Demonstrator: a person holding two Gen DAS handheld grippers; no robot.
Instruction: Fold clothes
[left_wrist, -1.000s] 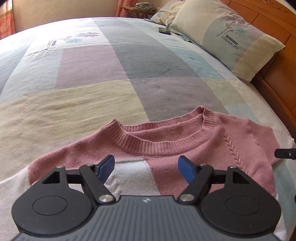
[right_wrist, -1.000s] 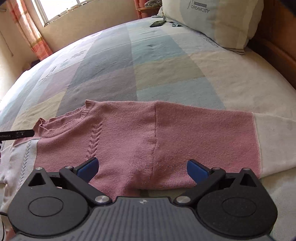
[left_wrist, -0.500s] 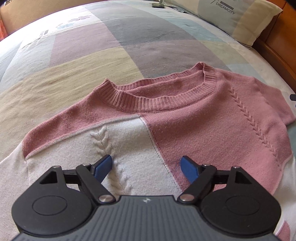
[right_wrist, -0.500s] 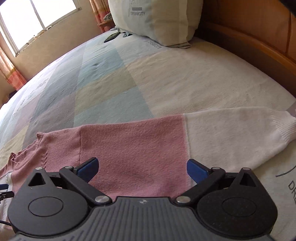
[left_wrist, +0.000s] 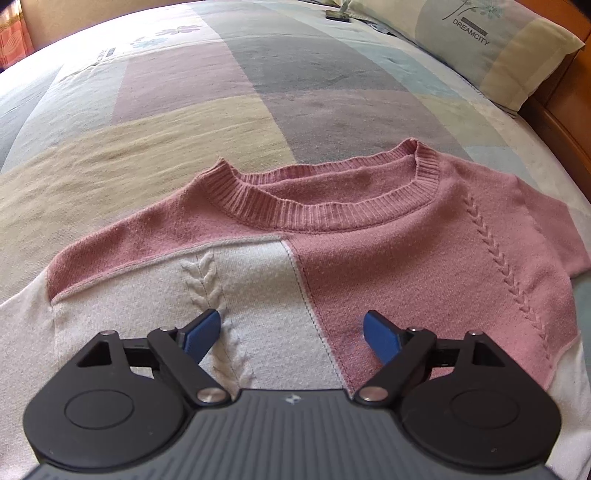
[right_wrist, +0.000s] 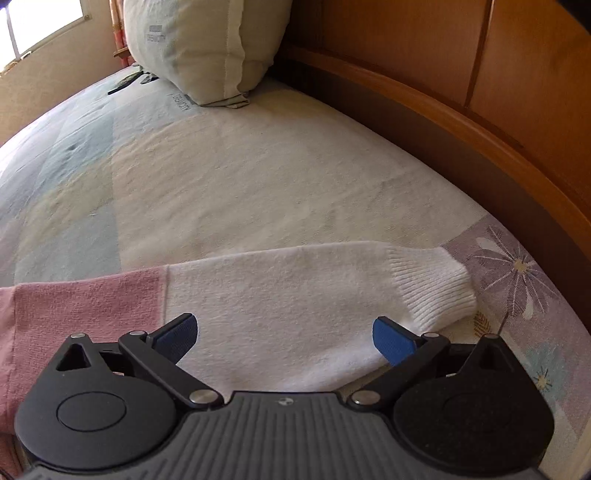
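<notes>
A pink and white knit sweater (left_wrist: 369, 240) lies flat on the bed, front up, ribbed collar (left_wrist: 325, 206) toward the far side. My left gripper (left_wrist: 291, 330) hovers over its chest where the white panel meets the pink; its jaws are opening and nothing is between them. In the right wrist view the sweater's sleeve (right_wrist: 288, 291) stretches to the right, pink then white, ending in a ribbed white cuff (right_wrist: 432, 288). My right gripper (right_wrist: 286, 338) stands open just above the white part of the sleeve, holding nothing.
The bed cover (left_wrist: 184, 122) is a pastel patchwork. A pillow (left_wrist: 491, 44) leans at the far right, another pillow (right_wrist: 199, 48) by the wooden headboard (right_wrist: 480, 122), which runs close along the right. A small dark object (left_wrist: 336, 15) lies far back.
My right gripper has swept right along the sleeve from the pink shoulder to the white cuff end. The left gripper's view tipped down onto the sweater's chest and its jaws widened a little.
</notes>
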